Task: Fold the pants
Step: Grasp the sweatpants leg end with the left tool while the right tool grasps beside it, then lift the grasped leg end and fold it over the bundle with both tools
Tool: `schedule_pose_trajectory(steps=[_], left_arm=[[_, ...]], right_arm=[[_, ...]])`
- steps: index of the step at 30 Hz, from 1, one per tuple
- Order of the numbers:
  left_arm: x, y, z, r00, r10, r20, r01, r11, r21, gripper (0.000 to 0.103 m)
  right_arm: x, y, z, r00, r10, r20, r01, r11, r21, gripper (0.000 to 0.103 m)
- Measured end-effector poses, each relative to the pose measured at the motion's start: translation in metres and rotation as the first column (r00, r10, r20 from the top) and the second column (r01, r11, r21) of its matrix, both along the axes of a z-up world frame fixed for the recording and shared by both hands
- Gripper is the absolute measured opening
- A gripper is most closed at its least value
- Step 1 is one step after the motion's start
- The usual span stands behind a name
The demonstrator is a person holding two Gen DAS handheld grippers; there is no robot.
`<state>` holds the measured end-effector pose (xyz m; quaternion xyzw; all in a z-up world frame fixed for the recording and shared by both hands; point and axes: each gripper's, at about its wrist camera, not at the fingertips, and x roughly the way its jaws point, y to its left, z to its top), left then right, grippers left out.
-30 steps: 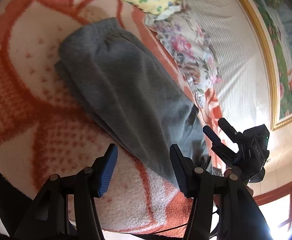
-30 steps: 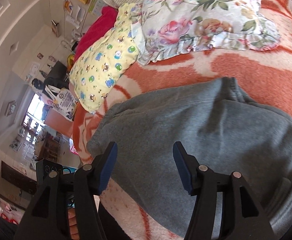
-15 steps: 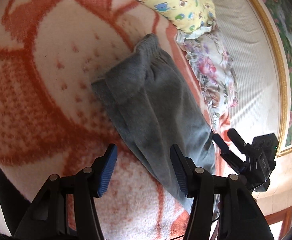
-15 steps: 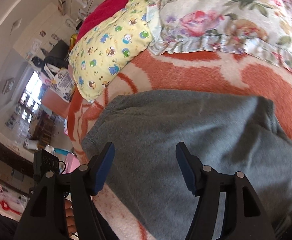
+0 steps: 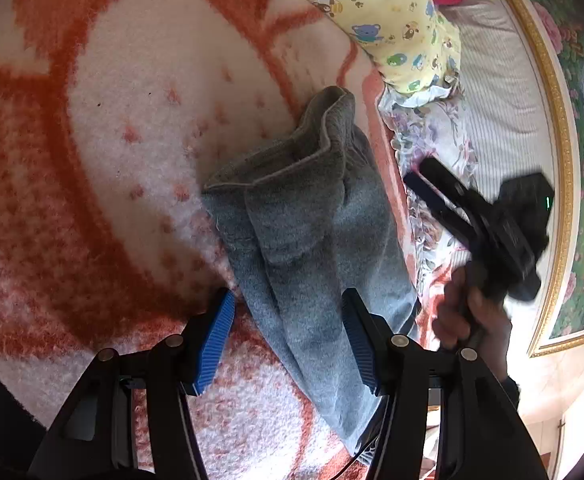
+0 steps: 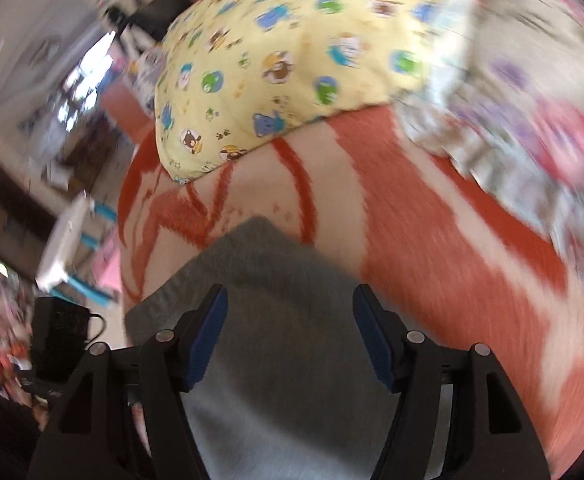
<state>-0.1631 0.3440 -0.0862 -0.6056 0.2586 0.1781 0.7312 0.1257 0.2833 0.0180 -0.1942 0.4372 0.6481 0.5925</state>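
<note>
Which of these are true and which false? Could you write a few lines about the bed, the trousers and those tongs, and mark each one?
1. The grey trousers lie on an orange and white blanket. True.
2. The left tongs are clamped shut on the trousers. False: their blue pads stand wide apart, with the cloth between them but not pinched.
3. A yellow pillow with cartoon animals lies beyond the trousers. True.
4. The right tongs hold the flowered pillow. False: they are open over the grey cloth and hold nothing.
5. The trousers hang from a hook on the wall. False: they lie on the bed.
</note>
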Motion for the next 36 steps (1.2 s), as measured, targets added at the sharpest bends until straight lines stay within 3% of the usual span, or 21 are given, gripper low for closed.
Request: schedule_pose_trajectory(steps=[5,9,11,12,13,17,25,31,36], left_arm=[[0.006,0.001,0.003,1.000,0.020,-0.021,-0.020,1.000,0.013,0.057],[0.013,0.003,0.005,0.999,0.028,-0.039,-0.027,0.999,0.034,0.054],[0.018,0.004,0.008,0.998,0.027,-0.061,-0.023,0.998,0.060,0.047],[0.021,0.004,0.009,0.996,0.027,-0.086,-0.020,0.997,0.080,0.031],[0.023,0.005,0.009,0.994,0.024,-0.103,-0.014,0.995,0.095,0.015],[0.021,0.006,0.007,0.997,0.015,-0.072,-0.010,0.998,0.070,0.010],[0.028,-0.019,0.055,0.999,-0.040,-0.011,0.042,0.982,0.182,0.009],[0.046,-0.054,0.094,0.991,-0.131,0.027,0.118,0.953,0.277,0.009],[0.064,-0.089,0.113,0.975,-0.220,0.038,0.196,0.926,0.322,0.009]], right_arm=[[-0.020,0.050,-0.019,0.984,0.142,0.112,-0.130,0.986,-0.102,0.066],[-0.033,0.069,-0.040,0.967,0.194,0.166,-0.169,0.973,-0.155,0.064],[-0.035,0.070,-0.043,0.967,0.184,0.178,-0.160,0.977,-0.143,0.037],[-0.034,0.070,-0.042,0.973,0.173,0.156,-0.153,0.979,-0.133,0.024],[-0.030,0.070,-0.041,0.980,0.155,0.126,-0.139,0.982,-0.127,0.004],[-0.030,0.052,-0.025,0.988,0.115,0.101,-0.108,0.992,-0.072,0.004],[-0.020,-0.012,0.029,0.998,-0.021,0.065,0.016,0.997,0.077,0.004],[0.000,-0.079,0.066,0.985,-0.170,-0.008,0.169,0.970,0.174,0.004],[0.013,-0.131,0.078,0.961,-0.270,-0.063,0.277,0.935,0.221,0.004]])
